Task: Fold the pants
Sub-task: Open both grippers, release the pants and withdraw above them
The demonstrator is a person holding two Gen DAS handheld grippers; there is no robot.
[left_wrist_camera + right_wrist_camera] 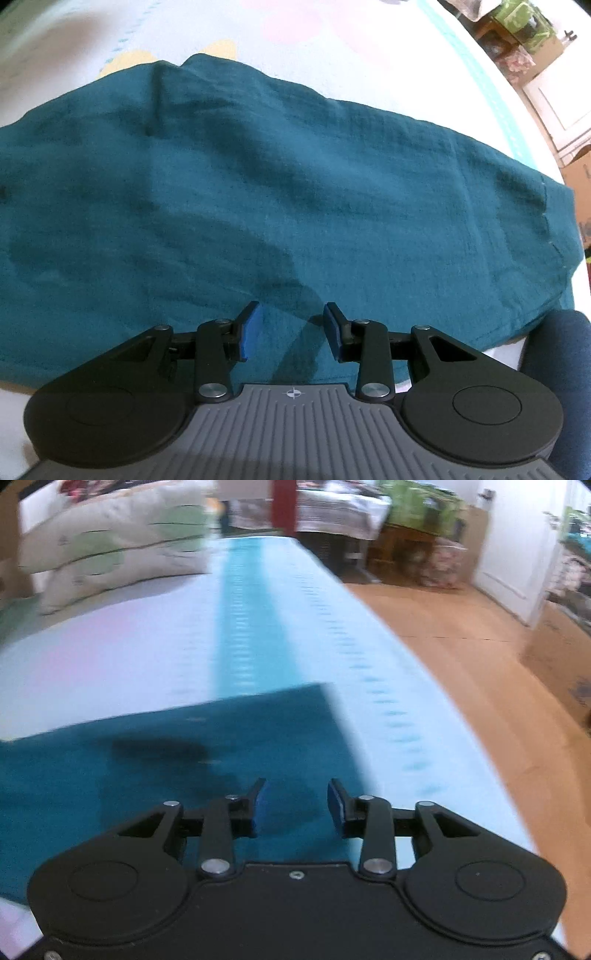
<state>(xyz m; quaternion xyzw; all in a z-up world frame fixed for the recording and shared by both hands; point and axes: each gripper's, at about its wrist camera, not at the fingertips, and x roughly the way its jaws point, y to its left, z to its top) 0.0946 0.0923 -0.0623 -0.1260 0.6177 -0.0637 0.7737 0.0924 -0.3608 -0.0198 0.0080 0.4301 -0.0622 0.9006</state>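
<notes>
Teal pants (280, 192), folded into a long creased band, lie across a pale printed bedsheet (332, 48); their right end reaches the bed's edge. The left gripper (291, 332) hangs over the near hem, jaws spread, nothing between them. In the right wrist view the pants' square far corner (317, 690) meets a turquoise stripe (251, 627), the right gripper (297, 808) spread and empty above. Far left: pillows (110, 542). Right: wooden floor (461, 657), cardboard box (561, 653).

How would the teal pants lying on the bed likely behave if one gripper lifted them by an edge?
The teal pants look thin and crinkled, so they would probably droop rather than stay flat. Soft wrinkles suggest light cloth. On the smooth bedsheet they may slide when pushed.
</notes>
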